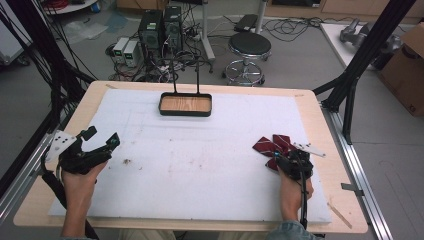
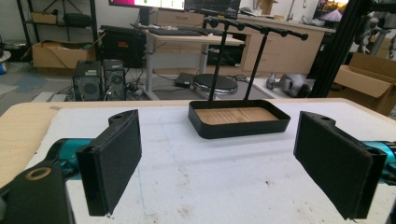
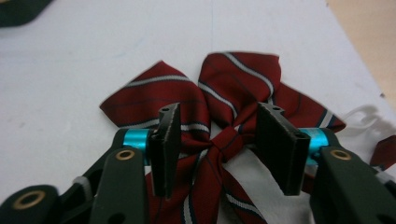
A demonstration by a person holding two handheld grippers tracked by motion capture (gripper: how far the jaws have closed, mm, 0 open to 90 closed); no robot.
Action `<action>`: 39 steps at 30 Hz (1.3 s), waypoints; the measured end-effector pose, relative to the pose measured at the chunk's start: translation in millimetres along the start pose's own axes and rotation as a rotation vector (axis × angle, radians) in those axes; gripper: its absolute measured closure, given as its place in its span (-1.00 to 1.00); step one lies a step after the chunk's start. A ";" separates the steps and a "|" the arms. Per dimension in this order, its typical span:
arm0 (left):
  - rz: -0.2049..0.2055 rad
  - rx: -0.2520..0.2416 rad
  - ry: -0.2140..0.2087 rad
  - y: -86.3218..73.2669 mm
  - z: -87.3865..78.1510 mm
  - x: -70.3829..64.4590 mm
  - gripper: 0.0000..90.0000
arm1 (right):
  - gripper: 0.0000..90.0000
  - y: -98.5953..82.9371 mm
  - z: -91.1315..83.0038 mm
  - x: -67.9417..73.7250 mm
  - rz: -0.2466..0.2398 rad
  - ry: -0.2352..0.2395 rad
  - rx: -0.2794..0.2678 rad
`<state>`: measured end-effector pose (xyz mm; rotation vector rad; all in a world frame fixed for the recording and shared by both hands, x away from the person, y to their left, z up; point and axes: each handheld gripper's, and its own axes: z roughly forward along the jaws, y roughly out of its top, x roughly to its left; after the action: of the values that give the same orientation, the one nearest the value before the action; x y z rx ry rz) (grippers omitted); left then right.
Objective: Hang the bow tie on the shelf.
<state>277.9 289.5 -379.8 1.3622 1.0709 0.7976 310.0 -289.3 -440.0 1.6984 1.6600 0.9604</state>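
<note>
A dark red bow tie (image 1: pixel 270 145) with white stripes lies on the white mat at the right side of the table. My right gripper (image 1: pixel 286 159) stands over it, and the right gripper view has the bow tie's centre knot (image 3: pixel 228 139) between the two jaws, which stand apart on either side of it. The right gripper (image 3: pixel 218 149) is open, its pads (image 3: pixel 276 140) clear of the knot. At the left side of the mat my left gripper (image 1: pixel 102 139) is held wide open and empty (image 2: pixel 233 168), facing the black stand.
A black tray (image 1: pixel 185 104) with a wooden floor and two upright rods stands at the mat's far middle (image 2: pixel 239 119). The white mat (image 1: pixel 200 165) covers most of the wooden table. A stool (image 1: pixel 249 47) and computer towers (image 1: pixel 160 30) stand beyond the far edge.
</note>
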 end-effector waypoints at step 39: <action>-0.042 -0.042 -0.022 1.4 -3.1 4.8 -0.66 | 0.62 117.2 32.1 102.9 -0.025 0.306 -0.171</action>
<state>276.9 295.2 -378.8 1.3058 1.0564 0.7684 401.5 -191.9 -353.3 1.4703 1.7253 1.3634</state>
